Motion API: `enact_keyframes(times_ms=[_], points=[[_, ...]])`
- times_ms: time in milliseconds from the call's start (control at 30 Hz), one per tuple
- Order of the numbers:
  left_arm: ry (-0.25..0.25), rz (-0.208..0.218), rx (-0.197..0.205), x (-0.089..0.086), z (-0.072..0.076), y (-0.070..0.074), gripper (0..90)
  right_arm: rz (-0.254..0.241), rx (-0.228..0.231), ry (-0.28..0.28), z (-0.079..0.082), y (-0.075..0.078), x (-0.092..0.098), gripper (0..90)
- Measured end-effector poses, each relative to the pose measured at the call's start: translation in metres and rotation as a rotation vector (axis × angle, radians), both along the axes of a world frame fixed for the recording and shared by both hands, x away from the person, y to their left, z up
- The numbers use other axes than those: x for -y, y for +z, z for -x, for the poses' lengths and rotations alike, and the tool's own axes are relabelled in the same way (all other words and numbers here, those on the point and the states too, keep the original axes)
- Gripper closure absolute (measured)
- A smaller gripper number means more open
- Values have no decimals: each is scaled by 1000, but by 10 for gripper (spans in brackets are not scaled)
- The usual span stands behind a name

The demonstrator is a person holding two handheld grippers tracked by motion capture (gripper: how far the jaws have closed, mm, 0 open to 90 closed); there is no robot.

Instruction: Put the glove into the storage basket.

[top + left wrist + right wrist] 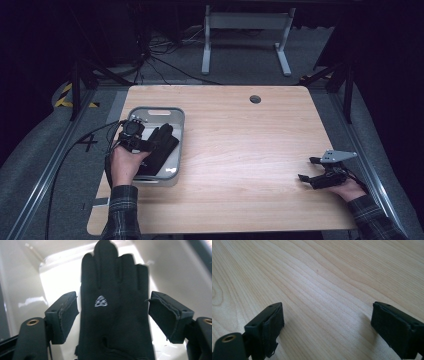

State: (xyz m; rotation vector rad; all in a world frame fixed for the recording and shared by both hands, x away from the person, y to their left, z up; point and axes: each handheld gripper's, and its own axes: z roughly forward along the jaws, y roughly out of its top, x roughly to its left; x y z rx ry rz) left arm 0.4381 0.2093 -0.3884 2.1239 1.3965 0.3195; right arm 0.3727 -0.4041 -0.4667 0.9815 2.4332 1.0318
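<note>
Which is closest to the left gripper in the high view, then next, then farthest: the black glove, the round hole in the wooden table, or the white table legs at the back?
From the left gripper:
1. Black fabric glove, lying in the grey plastic bin right under the gripper.
2. Round hole in the wooden table, toward the far edge, right of centre.
3. White metal table legs, on the floor beyond the table.

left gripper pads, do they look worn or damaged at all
Slightly: the left gripper has frayed pads, their edges lifting from the jaws. The glove between the open jaws lies flat in the grey bin, undamaged.
</note>
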Motion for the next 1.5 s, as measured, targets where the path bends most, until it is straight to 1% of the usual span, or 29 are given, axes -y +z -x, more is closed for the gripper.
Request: enact_keyframes(times_ms=[167, 300, 367, 400, 500, 633, 667, 767, 800, 900, 933, 967, 1067, 1133, 1200, 1333, 1400, 1500], points=[[-51, 38, 23, 14, 3, 8, 222, 0, 0, 0, 0, 0, 0, 118], [-90, 57, 42, 28, 5, 14, 218, 0, 0, 0, 0, 0, 0, 117], [-98, 61, 45, 31, 5, 15, 218, 0, 0, 0, 0, 0, 0, 117], [-114, 59, 49, 35, 5, 17, 218, 0, 0, 0, 0, 0, 0, 117], [-138, 70, 64, 46, 8, 20, 218, 0, 0, 0, 0, 0, 0, 117], [-184, 94, 84, 62, 13, 23, 218, 0, 0, 0, 0, 0, 0, 117], [-201, 100, 92, 68, 14, 23, 217, 0, 0, 0, 0, 0, 0, 118], [-233, 122, 101, 83, 19, 24, 215, 0, 0, 0, 0, 0, 0, 117], [-252, 123, 105, 89, 21, 24, 214, 0, 0, 0, 0, 0, 0, 118], [-289, 129, 110, 103, 25, 23, 215, 0, 0, 0, 0, 0, 0, 118], [-304, 129, 114, 111, 27, 22, 214, 0, 0, 0, 0, 0, 0, 117], [-313, 133, 113, 114, 28, 21, 208, 0, 0, 0, 0, 0, 0, 118], [-338, 124, 118, 128, 32, 19, 197, 0, 0, 0, 0, 0, 0, 118], [-358, 130, 117, 138, 35, 17, 193, 0, 0, 0, 0, 0, 0, 118], [-374, 126, 119, 147, 38, 15, 188, 0, 0, 0, 0, 0, 0, 118], [-404, 114, 125, 165, 44, 7, 163, 0, 0, 0, 0, 0, 0, 117], [-414, 115, 129, 171, 47, 4, 155, 0, 0, 0, 0, 0, 0, 118], [-438, 103, 131, 181, 49, -3, 151, 0, 0, 0, 0, 0, 0, 117]])
